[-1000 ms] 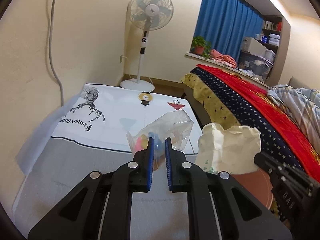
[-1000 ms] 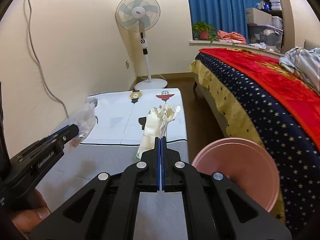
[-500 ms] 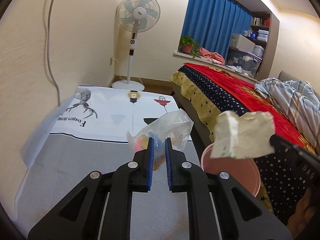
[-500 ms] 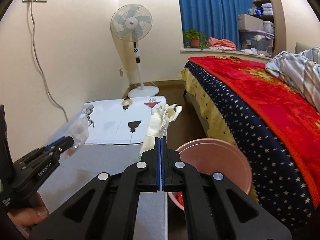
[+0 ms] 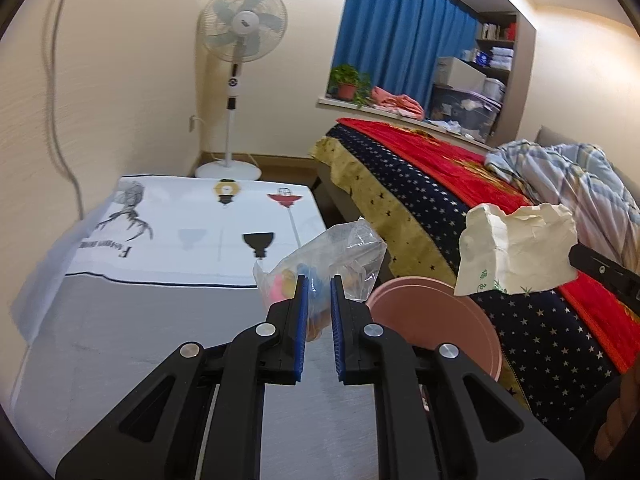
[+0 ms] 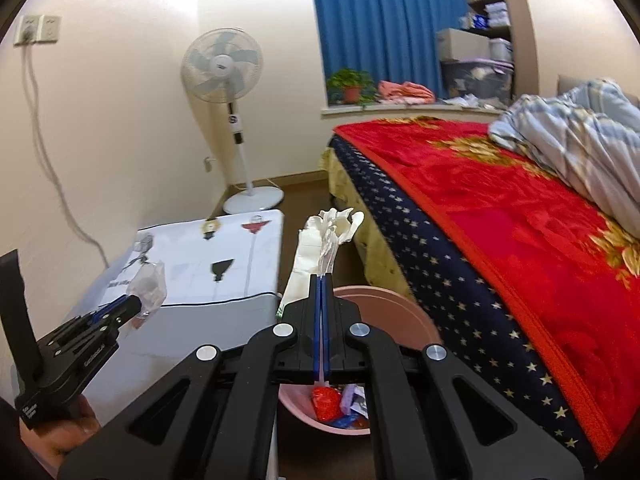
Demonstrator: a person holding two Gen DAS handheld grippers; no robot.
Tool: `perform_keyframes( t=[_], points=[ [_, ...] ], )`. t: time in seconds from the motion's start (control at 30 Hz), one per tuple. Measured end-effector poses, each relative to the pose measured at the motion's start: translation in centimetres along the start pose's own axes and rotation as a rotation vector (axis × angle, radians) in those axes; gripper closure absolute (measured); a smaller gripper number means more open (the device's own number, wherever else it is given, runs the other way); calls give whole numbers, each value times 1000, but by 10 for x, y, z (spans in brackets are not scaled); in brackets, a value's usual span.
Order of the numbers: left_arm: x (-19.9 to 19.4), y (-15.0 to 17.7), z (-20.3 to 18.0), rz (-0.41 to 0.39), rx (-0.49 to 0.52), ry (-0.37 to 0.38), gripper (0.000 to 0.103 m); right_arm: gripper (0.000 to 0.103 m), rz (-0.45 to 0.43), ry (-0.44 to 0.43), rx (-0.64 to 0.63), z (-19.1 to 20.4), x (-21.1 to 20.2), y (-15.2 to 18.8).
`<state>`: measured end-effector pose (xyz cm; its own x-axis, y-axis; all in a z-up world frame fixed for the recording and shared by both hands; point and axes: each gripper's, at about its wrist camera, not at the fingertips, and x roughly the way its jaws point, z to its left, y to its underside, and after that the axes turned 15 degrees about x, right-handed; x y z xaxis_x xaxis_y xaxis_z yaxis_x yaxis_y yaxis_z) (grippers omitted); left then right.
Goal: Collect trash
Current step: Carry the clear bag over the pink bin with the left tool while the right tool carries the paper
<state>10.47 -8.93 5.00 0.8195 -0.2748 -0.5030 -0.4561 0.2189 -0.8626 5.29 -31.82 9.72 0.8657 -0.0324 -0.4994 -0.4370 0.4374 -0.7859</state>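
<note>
**Both pieces of trash in hand, right one nearly over the bin**

Landmark: pink bin (image 6: 394, 312), on the floor between the counter (image 5: 120, 320) and the bed (image 6: 500, 240).

- Right hand-held gripper (image 6: 321, 280): jaws clenched on a crumpled white paper wrapper (image 6: 320, 248). In the right wrist view the wrapper hangs just above the bin's counter-side rim; its long axis runs away from the jaws, up and forward. Bin mouth lies directly below and slightly bedward of the fingertips.
- Left hand-held gripper (image 5: 318, 292): pinching a clear plastic bag (image 5: 332, 256) with coloured bits inside; narrow gap between pads, bag filling it. The bag sits over the counter edge, just counter-side of the bin rim.
- Bin already holds red and purple scraps at the bottom.

Judgement: right hand is nearer the drop point. Needs a small shift bedward so the wrapper clears the rim, then release. Left follows the same way. Risk: light wrapper catching the rim and falling to the floor.
</note>
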Motion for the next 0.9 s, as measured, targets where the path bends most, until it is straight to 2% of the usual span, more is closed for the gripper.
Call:
perform_keyframes(
  t=[0.37,0.9],
  points=[
    [35,-4,-49,9,74,93,92,102,-5,75,36,-34,17,-8],
    [82,2,-77,62,94,151,92,102,26,139,37,-43,46,-2]
  ],
)
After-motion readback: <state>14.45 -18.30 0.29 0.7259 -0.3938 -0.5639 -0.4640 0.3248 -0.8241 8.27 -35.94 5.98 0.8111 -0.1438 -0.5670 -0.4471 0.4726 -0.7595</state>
